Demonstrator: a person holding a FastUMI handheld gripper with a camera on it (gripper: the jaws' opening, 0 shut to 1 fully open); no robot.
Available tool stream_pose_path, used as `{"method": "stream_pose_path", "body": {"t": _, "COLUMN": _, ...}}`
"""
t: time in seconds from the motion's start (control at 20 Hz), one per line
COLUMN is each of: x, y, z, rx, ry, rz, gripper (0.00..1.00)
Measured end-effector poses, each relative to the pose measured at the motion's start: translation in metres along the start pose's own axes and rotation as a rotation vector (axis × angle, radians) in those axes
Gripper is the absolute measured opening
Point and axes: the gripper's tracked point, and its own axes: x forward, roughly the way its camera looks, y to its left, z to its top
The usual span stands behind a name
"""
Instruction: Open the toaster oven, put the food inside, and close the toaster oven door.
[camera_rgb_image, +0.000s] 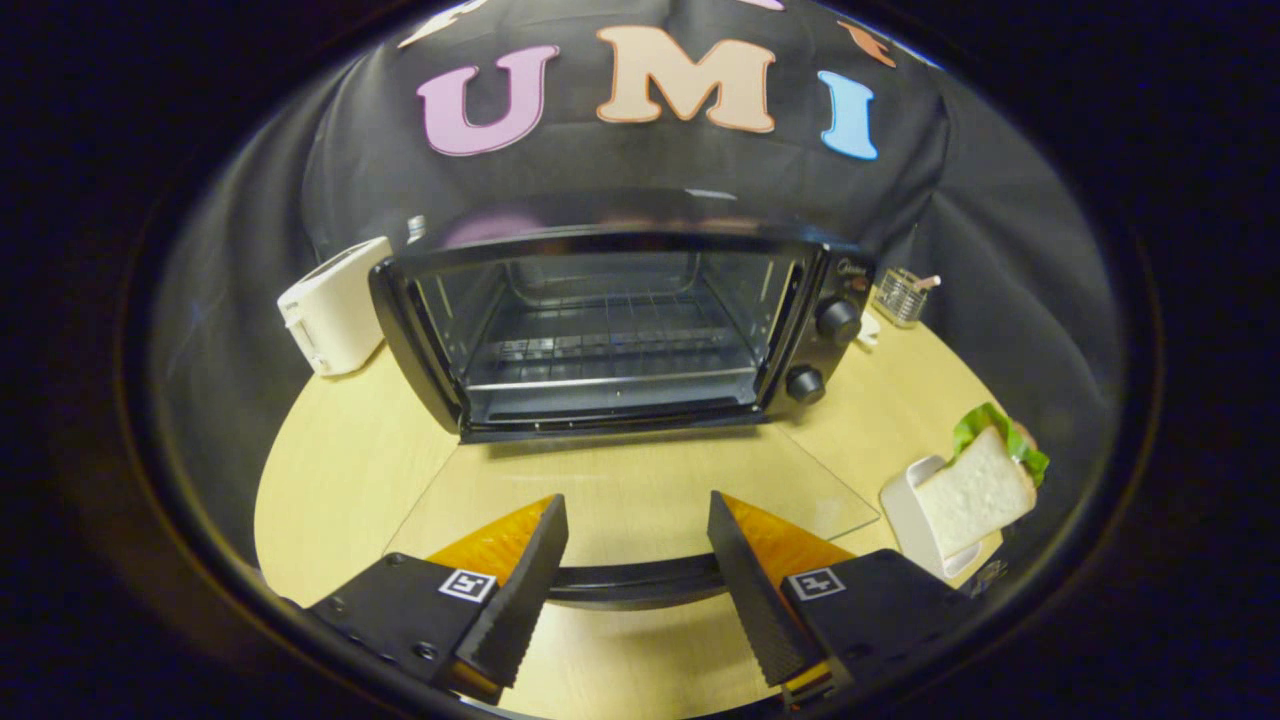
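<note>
The black toaster oven (640, 330) stands on the round wooden table with its door fully down. Its glass door (640, 480) lies flat toward me, and the wire rack (610, 345) inside is bare. The door's dark handle (635, 582) runs crosswise between my two fingers, near their bases. My gripper (635, 497) is open, fingers spread wide over the door's front edge, pressing on nothing. A sandwich (985, 485) of white bread with green lettuce rests on a white dish (905, 515) to the right of the fingers.
A white pop-up toaster (335, 315) stands left of the oven. Behind the oven's right side sits a small wire basket (900, 295). Two knobs (822, 350) are on the oven's right panel. Bare tabletop (330, 470) lies left of the door.
</note>
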Motion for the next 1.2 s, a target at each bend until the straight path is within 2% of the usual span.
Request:
{"method": "stream_pose_path", "body": {"t": 0.3, "x": 0.028, "y": -0.004, "z": -0.026, "rx": 0.006, "ry": 0.084, "rz": 0.012, "gripper": 0.90}}
{"method": "stream_pose_path", "body": {"t": 0.85, "x": 0.037, "y": -0.008, "z": -0.023, "rx": 0.024, "ry": 0.072, "rz": 0.035, "gripper": 0.91}}
{"method": "stream_pose_path", "body": {"t": 1.2, "x": 0.026, "y": -0.016, "z": -0.025, "rx": -0.046, "ry": 0.101, "rz": 0.126, "gripper": 0.96}}
